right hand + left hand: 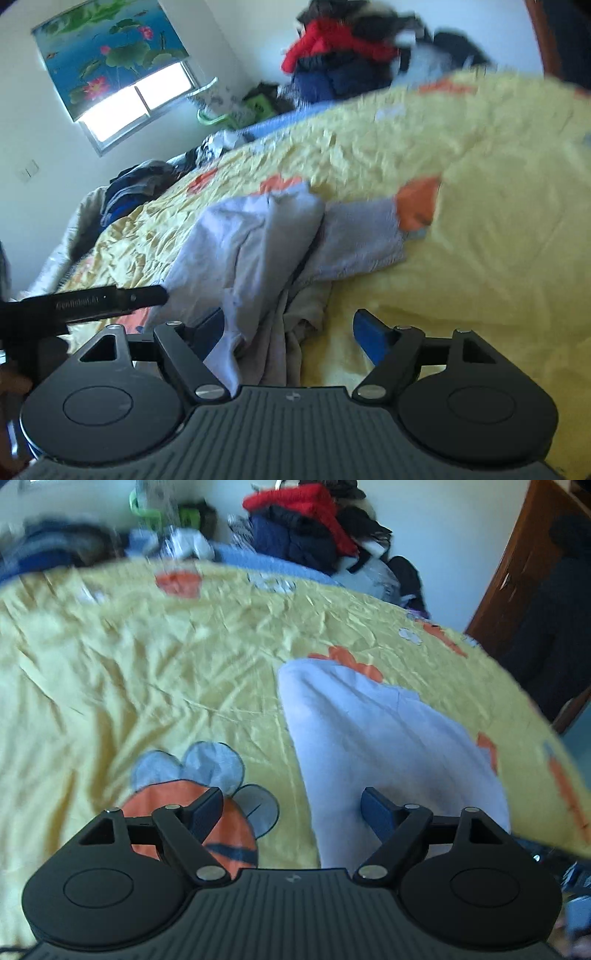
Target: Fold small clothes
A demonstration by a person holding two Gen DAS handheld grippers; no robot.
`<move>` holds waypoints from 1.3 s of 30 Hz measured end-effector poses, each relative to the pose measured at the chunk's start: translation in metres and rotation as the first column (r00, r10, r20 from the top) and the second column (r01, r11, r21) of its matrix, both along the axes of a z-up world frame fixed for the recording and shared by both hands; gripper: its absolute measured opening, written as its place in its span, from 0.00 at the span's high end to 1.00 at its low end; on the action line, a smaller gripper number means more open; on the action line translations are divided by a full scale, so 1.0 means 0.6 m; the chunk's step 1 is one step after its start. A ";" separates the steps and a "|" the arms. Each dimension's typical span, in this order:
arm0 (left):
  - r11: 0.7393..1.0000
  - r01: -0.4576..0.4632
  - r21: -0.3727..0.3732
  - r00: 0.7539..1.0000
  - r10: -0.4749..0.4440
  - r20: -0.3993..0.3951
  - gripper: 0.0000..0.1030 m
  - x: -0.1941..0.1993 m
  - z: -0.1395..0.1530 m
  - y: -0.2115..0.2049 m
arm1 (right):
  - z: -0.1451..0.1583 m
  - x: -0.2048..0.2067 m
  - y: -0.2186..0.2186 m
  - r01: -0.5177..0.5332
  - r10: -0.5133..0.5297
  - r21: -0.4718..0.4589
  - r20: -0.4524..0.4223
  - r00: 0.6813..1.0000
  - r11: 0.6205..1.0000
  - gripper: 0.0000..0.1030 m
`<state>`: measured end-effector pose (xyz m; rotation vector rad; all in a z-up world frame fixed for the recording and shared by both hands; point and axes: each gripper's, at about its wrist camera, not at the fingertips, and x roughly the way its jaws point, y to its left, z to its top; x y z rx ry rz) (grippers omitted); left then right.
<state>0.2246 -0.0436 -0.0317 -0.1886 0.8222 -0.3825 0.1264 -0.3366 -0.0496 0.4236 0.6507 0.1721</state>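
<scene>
A small pale lavender garment lies on the yellow bedspread, flat in the left wrist view. In the right wrist view the garment is bunched, with one sleeve stretched out to the right. My left gripper is open just above the bed; its right finger hovers over the garment's near end and its left finger over an orange print. My right gripper is open, with loose folds of the garment between its fingers and draped over the left one. The left gripper's black body shows beside the cloth's left edge.
A heap of clothes topped by a red jacket sits at the bed's far end, with more dark clothes along the far side. A window with a lotus blind is on the wall. A brown wooden door stands to the right.
</scene>
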 end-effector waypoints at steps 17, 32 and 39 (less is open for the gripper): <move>0.992 0.106 -0.068 0.990 -0.099 0.102 0.68 0.020 -0.033 -0.055 | -0.028 0.121 0.024 -0.065 0.059 0.110 0.052 0.997 0.992 0.67; 0.987 -0.031 0.158 0.971 -0.008 0.239 0.76 0.014 0.067 0.007 | 0.046 0.124 0.119 -0.093 0.072 0.112 0.177 0.982 0.989 0.60; 0.968 -0.159 0.195 0.979 0.129 0.160 0.40 -0.015 0.027 0.057 | 0.024 0.101 0.136 0.133 -0.118 -0.157 0.103 0.988 0.979 0.51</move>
